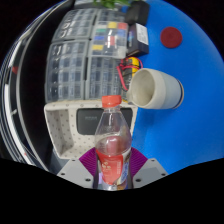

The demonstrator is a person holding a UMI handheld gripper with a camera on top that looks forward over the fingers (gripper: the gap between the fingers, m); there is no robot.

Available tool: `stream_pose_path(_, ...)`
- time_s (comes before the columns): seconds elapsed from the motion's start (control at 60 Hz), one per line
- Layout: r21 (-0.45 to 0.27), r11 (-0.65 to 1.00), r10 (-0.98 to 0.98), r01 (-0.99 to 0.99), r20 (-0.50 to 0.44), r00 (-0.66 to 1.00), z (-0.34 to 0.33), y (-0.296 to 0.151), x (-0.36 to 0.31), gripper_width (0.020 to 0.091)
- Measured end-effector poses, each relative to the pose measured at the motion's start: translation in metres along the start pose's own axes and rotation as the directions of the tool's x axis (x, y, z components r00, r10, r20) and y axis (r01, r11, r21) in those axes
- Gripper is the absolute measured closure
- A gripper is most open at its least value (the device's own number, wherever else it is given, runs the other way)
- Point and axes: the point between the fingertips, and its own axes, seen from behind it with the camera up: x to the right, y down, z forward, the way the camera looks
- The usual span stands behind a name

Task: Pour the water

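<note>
While the gripper (112,172) is clamped on the water bottle (112,135), tilt it slowly toward the white cup (157,88) lying near the blue desk's (195,65) edge.

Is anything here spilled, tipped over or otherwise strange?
No spill shows. The bottle is upright, held between the gripper fingers. The paper cup beyond it appears tipped, its mouth facing the bottle.

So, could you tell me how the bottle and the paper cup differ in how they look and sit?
The bottle is clear plastic with a red cap and reddish label; the paper cup is plain white and opaque. The bottle stands between the gripper fingers; the cup lies beyond them, tilted with its open mouth showing. The bottle is capped; the cup is open. Both are drink containers.
</note>
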Motion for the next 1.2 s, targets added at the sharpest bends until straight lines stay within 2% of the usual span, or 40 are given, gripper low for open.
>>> stream_pose_path(0.117,-0.013,0.987,0.159,-0.158,0.038,0.987,-0.002,-0.012,-0.012,0.0708)
stream_pose_path(0.25,-0.082,0.929,0.364,-0.361,0.025,0.931,0.000,-0.014,-0.022,0.0709)
stream_pose_path(0.333,-0.116,0.905,0.412,-0.409,-0.002,0.911,-0.001,-0.012,-0.024,0.0708)
stream_pose_path(0.517,-0.105,0.906,0.413,-0.411,-0.002,0.911,-0.003,-0.020,-0.028,0.0711)
stream_pose_path(0.617,-0.076,0.955,0.287,-0.286,0.005,0.958,-0.008,-0.030,-0.029,0.0709)
stream_pose_path(0.7,-0.041,0.996,0.078,-0.077,0.023,0.997,-0.015,-0.043,-0.038,0.0709)
stream_pose_path(0.8,0.026,0.972,-0.234,0.233,0.046,0.971,-0.030,-0.071,-0.065,0.0707)
stream_pose_path(0.883,0.122,0.880,-0.469,0.460,0.059,0.881,-0.040,-0.099,-0.087,0.0708)
stream_pose_path(1.017,0.204,0.647,-0.739,0.735,-0.070,0.670,-0.056,-0.147,-0.113,0.0709)
stream_pose_path(1.15,0.238,0.362,-0.873,0.901,-0.252,0.417,-0.071,-0.197,-0.108,0.0705)
stream_pose_path(1.2,0.222,0.255,-0.890,0.941,-0.327,0.318,-0.074,-0.216,-0.101,0.0706)
